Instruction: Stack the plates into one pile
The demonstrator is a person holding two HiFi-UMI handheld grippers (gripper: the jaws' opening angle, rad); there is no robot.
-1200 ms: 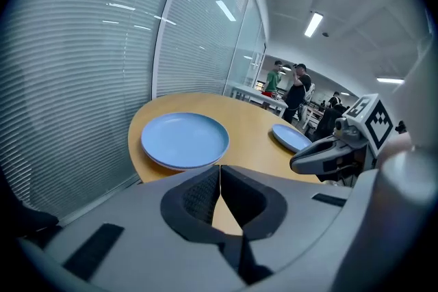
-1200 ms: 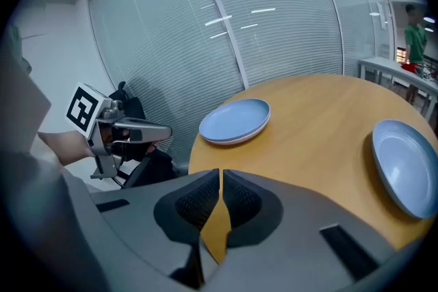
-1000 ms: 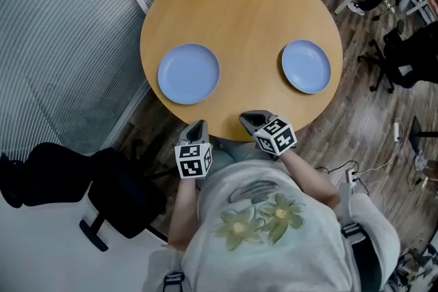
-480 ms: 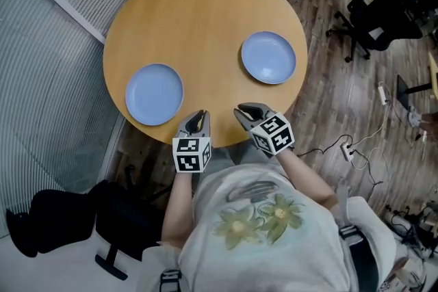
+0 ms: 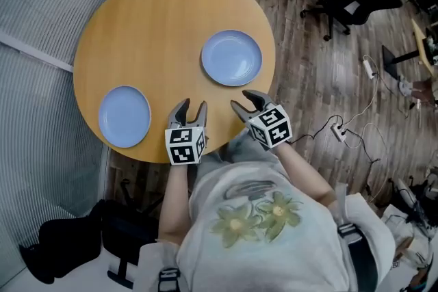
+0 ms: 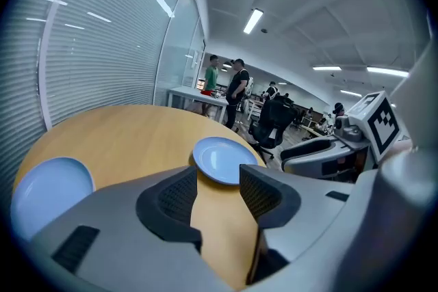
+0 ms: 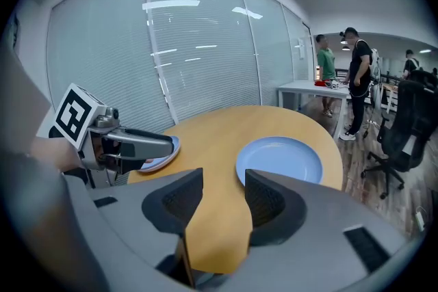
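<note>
Wooden round table holds two blue plates, well apart and unstacked: right plate near the right edge, just ahead of my right claw; left plate at the left edge, off to the side of my left claw. Both claws hover over the near rim. Jaws have just been opening and stand wide, with only bare tabletop between them.
</note>
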